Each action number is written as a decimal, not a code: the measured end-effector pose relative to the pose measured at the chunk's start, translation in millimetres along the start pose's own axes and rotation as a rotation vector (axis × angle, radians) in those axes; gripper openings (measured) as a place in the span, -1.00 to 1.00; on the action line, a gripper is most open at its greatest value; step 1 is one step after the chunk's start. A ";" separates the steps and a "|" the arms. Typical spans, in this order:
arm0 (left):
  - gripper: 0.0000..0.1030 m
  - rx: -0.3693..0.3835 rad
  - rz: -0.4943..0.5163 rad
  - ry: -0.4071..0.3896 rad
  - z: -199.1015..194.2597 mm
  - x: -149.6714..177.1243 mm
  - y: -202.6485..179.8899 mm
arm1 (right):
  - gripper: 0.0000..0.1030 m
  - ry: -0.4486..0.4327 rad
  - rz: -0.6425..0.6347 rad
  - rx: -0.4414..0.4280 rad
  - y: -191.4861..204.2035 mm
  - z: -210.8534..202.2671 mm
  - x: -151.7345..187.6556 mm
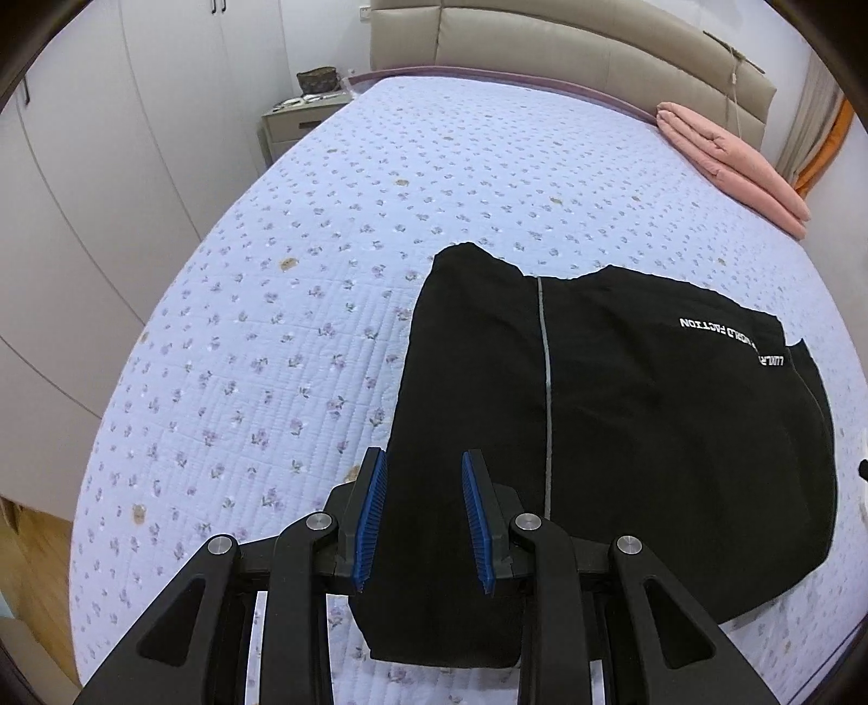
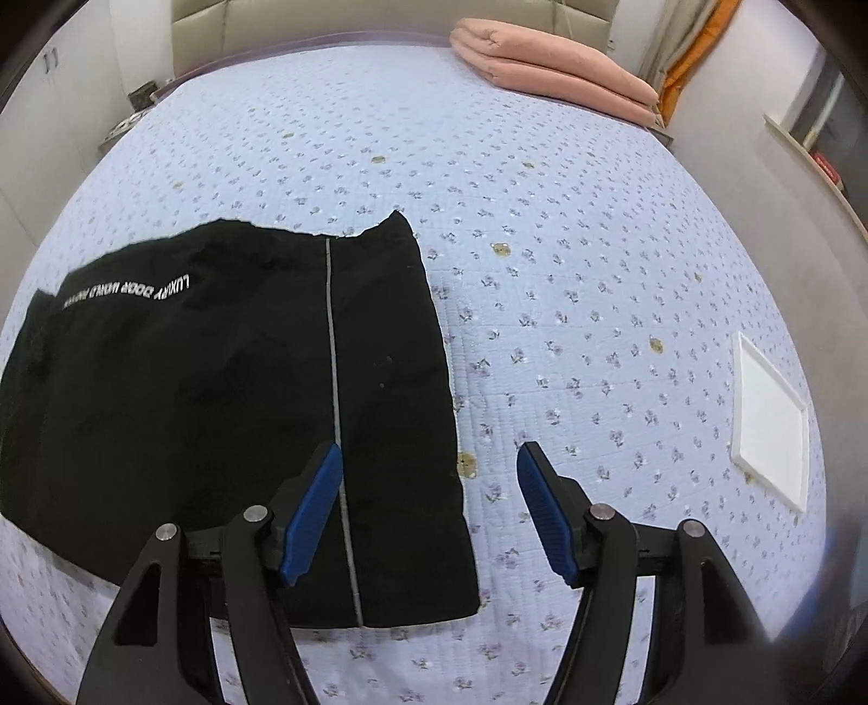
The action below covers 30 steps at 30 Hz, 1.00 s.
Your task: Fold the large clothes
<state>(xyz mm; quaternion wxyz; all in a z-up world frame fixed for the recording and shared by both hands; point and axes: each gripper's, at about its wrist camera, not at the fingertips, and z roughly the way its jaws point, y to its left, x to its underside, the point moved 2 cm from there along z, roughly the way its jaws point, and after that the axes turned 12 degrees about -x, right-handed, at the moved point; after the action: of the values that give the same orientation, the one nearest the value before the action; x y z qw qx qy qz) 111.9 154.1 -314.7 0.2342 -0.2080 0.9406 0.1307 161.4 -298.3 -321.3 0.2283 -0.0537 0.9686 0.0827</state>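
Observation:
A black garment (image 1: 651, 407) lies folded flat on the bed's floral quilt (image 1: 244, 352), with white lettering and a thin grey stripe (image 1: 545, 379) running down it. In the right wrist view the same garment (image 2: 190, 379) fills the left half. My left gripper (image 1: 424, 461) hovers over the garment's left edge, its blue pads (image 1: 371, 510) apart and nothing pinched between them. Over the garment's right edge my right gripper (image 2: 429, 453) stands wide open, one pad above the cloth near the stripe (image 2: 333, 352), the other above bare quilt (image 2: 597, 325).
A folded pink blanket (image 1: 732, 162) (image 2: 553, 70) lies at the head of the bed by the padded headboard (image 1: 542, 49). A flat white board (image 2: 770, 423) rests on the quilt at the right. A nightstand (image 1: 298, 122) and wardrobe doors (image 1: 108, 162) stand to the left.

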 end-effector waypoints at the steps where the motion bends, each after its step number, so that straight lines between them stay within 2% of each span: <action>1: -0.43 0.014 -0.008 0.009 0.7 0.2 1.1 | 0.36 -0.001 -0.014 0.004 -0.5 0.1 0.5; 7: -0.43 0.125 -0.079 0.035 5.2 -4.2 11.0 | 0.37 0.001 -0.037 -0.012 -1.0 6.5 -1.6; 10: -0.43 0.301 -0.176 0.096 14.7 -8.5 21.2 | 0.37 -0.004 -0.034 -0.049 1.0 7.8 -4.4; 15: -0.43 0.370 -0.229 0.128 29.5 -16.7 32.3 | 0.38 0.006 0.011 -0.159 -0.5 20.2 -10.5; 19: -0.43 0.390 -0.211 0.136 41.6 -22.7 31.5 | 0.38 0.035 0.058 -0.205 -9.7 38.6 -14.1; 21: -0.43 0.350 -0.191 0.127 49.4 -25.6 30.6 | 0.38 0.047 0.077 -0.211 -14.9 46.8 -14.5; 26: -0.43 0.286 -0.099 0.175 79.9 -22.6 20.2 | 0.39 0.074 0.100 -0.215 -24.1 66.0 -15.9; 28: -0.25 0.276 -0.067 0.212 96.6 -18.4 14.8 | 0.39 0.081 0.111 -0.232 -25.8 73.9 -16.8; 30: 0.14 0.252 -0.054 0.227 110.7 -14.2 13.1 | 0.42 0.080 0.119 -0.248 -28.6 79.0 -18.2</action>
<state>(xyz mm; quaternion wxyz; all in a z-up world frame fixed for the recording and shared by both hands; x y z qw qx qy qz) 160.2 208.3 -400.5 0.1539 -0.2158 0.9640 -0.0190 215.9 -310.6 -386.7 0.1756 -0.0270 0.9608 0.2129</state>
